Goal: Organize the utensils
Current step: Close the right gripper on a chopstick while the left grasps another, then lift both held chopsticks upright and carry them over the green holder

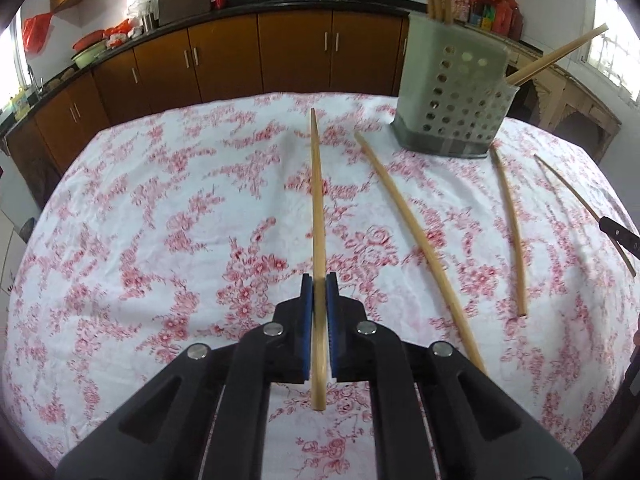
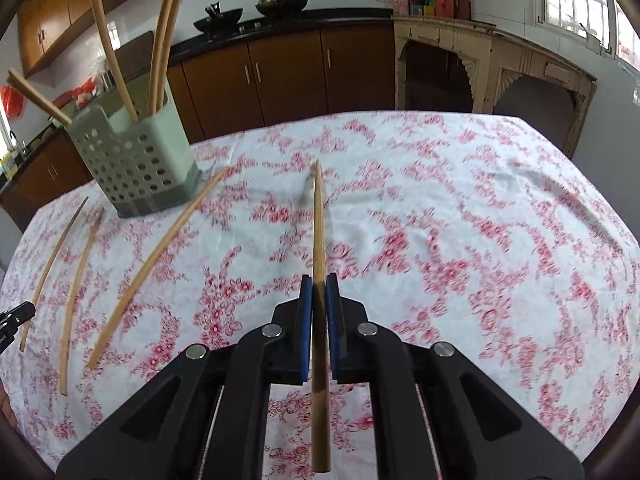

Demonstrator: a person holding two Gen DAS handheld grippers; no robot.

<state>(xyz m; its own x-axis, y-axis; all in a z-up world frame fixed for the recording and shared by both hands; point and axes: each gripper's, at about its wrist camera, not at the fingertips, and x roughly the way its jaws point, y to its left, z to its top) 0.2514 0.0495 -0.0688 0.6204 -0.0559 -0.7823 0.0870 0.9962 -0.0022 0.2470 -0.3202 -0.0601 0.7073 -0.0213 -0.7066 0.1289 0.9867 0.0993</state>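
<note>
My left gripper (image 1: 319, 280) is shut on a bamboo chopstick (image 1: 317, 200) that points forward over the table. My right gripper (image 2: 319, 280) is shut on another chopstick (image 2: 319, 232), also pointing forward. A grey-green perforated utensil holder (image 1: 452, 92) stands at the far right of the left wrist view, and at the far left of the right wrist view (image 2: 136, 164), with several chopsticks standing in it (image 2: 160, 40). Three loose chopsticks (image 1: 420, 248) lie on the cloth between the grippers; they also show in the right wrist view (image 2: 156, 256).
The table wears a white cloth with red flowers (image 1: 160, 220). Brown kitchen cabinets (image 1: 240, 56) and a black counter with woks run behind it. A cream wooden sideboard (image 2: 492, 68) stands at the back right. The right gripper's tip (image 1: 620, 240) shows at the left wrist view's right edge.
</note>
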